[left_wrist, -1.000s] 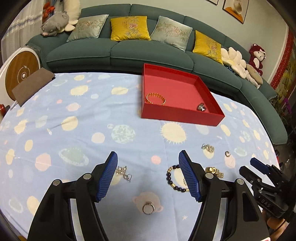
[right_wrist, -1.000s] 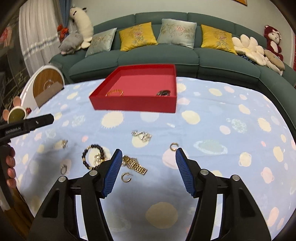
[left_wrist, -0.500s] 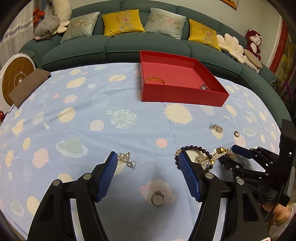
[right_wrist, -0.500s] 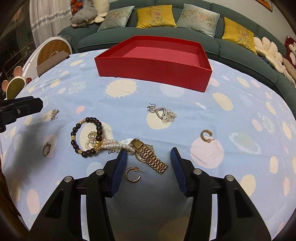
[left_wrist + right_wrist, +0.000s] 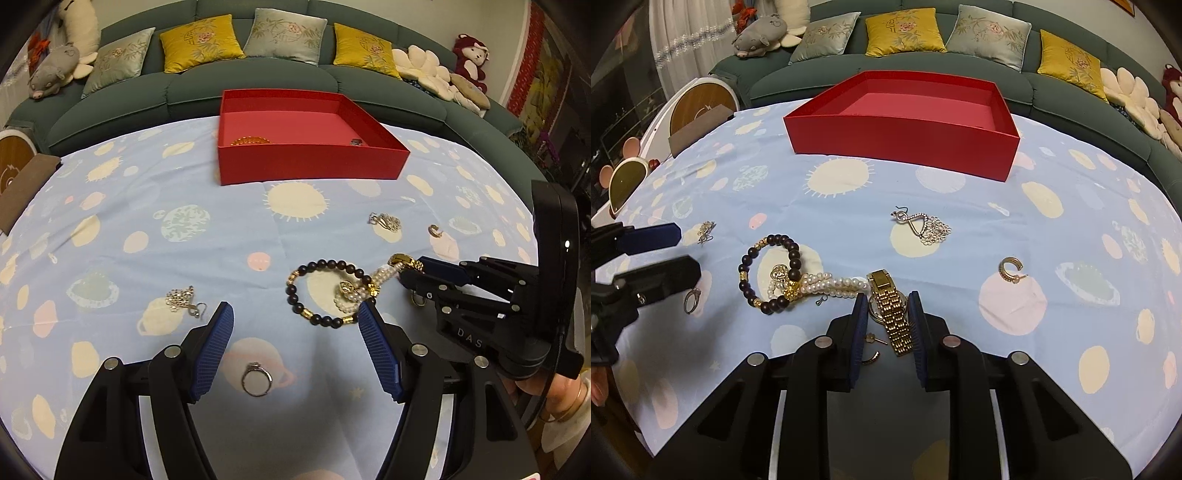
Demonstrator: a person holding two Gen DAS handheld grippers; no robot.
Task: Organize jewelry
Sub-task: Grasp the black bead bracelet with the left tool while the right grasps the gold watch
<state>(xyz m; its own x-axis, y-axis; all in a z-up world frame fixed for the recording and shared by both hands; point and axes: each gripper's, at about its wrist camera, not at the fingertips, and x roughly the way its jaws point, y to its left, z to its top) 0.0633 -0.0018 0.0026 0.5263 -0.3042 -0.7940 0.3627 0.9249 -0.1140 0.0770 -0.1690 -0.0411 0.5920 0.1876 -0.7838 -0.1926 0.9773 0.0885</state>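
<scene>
The right gripper (image 5: 888,314) is low on the table, and its blue pads sit close on both sides of the gold watch (image 5: 892,310). The pads look like they are pinching the watch band, though I cannot tell if they really touch it. A small gold hoop earring (image 5: 871,356) lies just under the left pad.

At 10 o'clock from the watch, a pearl bracelet (image 5: 834,286) touches the watch clasp. It runs left into a dark bead bracelet (image 5: 768,273) that lies in a ring. A small gold charm (image 5: 778,273) sits inside that ring. At 2 o'clock from the watch, a gold ear cuff (image 5: 1010,270) lies apart. At 12 o'clock, a silver earring (image 5: 923,225) rests on a pale dot of the blue cloth (image 5: 849,206).

The left gripper (image 5: 295,350) has its jaws spread wide and holds nothing. A silver ring (image 5: 256,380) lies on the cloth between its pads, near the bottom. At 10 o'clock from the ring, a sparkly silver earring (image 5: 181,299) lies just past the left pad.

Farther back, at 12 o'clock, is the red box (image 5: 310,162). A gold bracelet (image 5: 251,140) lies in its left part and a small dark piece (image 5: 356,141) in its right part. Behind the table is a green sofa (image 5: 258,81) with yellow and grey pillows.
</scene>
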